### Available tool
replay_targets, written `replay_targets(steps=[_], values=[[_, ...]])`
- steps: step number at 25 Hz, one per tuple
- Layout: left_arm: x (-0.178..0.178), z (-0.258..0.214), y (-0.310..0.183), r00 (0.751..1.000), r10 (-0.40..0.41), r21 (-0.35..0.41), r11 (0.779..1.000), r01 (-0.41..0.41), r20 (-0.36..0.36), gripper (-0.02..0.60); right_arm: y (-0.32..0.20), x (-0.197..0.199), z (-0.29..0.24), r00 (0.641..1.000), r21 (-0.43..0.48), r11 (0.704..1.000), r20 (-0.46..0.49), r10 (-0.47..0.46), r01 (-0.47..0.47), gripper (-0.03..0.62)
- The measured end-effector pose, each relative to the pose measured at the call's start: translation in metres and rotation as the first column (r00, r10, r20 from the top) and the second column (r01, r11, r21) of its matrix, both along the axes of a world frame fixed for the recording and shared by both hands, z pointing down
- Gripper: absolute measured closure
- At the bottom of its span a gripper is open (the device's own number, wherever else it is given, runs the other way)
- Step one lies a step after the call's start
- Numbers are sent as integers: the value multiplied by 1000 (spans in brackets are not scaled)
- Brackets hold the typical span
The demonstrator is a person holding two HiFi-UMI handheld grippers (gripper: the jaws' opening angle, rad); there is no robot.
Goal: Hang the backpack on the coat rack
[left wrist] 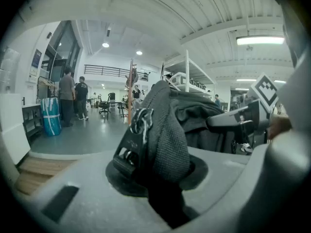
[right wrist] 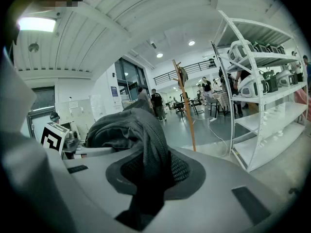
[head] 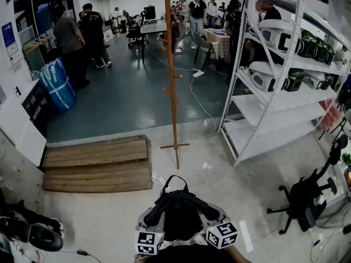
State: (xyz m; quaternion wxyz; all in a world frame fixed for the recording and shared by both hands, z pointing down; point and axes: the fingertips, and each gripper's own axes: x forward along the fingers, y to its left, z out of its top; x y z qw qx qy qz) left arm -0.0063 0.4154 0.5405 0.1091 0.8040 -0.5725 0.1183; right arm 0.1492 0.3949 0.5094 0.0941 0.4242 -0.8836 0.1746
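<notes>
Your left gripper (left wrist: 156, 179) is clamped on a black mesh strap (left wrist: 167, 140) of the backpack (head: 178, 212). Your right gripper (right wrist: 149, 181) pinches a second strap (right wrist: 151, 144). The backpack is held up between them, close in front of you. The wooden coat rack (head: 171, 75) stands ahead, well apart from it, at the far edge of the pale floor, between the wooden steps (head: 98, 163) and the white shelving (head: 274, 108).

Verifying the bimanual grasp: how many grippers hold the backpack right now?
2: the left gripper is shut on a mesh strap of the black fabric backpack, by its buckle; the right gripper is shut on a mesh strap too.
</notes>
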Motion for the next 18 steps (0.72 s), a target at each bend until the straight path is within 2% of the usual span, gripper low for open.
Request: replay_targets(steps=[18], values=[[-14, 6, 0, 999, 19, -32, 999, -20, -50, 471, 2, -17, 1, 1000, -13, 1000, -2, 13, -13, 525]])
